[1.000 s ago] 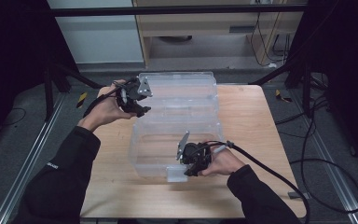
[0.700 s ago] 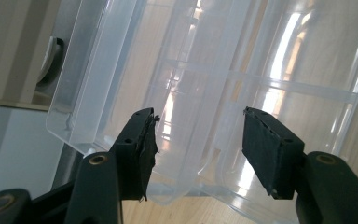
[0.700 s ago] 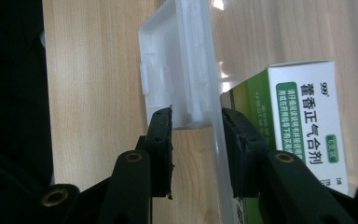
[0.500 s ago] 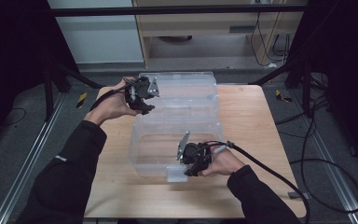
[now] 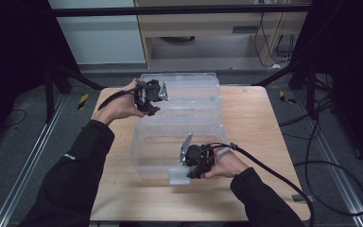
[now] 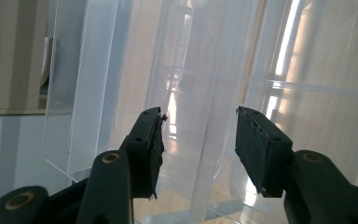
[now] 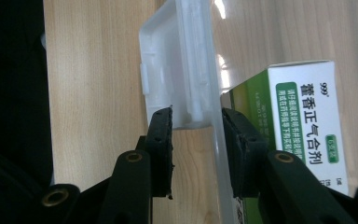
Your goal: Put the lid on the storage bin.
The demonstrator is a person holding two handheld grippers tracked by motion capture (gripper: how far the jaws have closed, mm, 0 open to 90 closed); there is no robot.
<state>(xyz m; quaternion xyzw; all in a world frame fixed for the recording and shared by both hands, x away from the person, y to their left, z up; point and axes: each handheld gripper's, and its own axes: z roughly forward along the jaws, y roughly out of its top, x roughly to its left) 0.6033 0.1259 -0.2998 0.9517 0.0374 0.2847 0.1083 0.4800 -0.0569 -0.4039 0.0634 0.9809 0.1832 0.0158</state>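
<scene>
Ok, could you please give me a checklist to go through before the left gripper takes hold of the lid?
1. Right gripper steadies the box by its latch: ok, it looks clamped on it.
2. Left gripper lined up on the lid: ok, a lid edge stands between the jaws, which have just been closing.
3. Left pads pressing on the lid: not ok, there are gaps on both sides.
4. Carton inside the box: ok.
5. Lid free to swing: cannot tell.
</scene>
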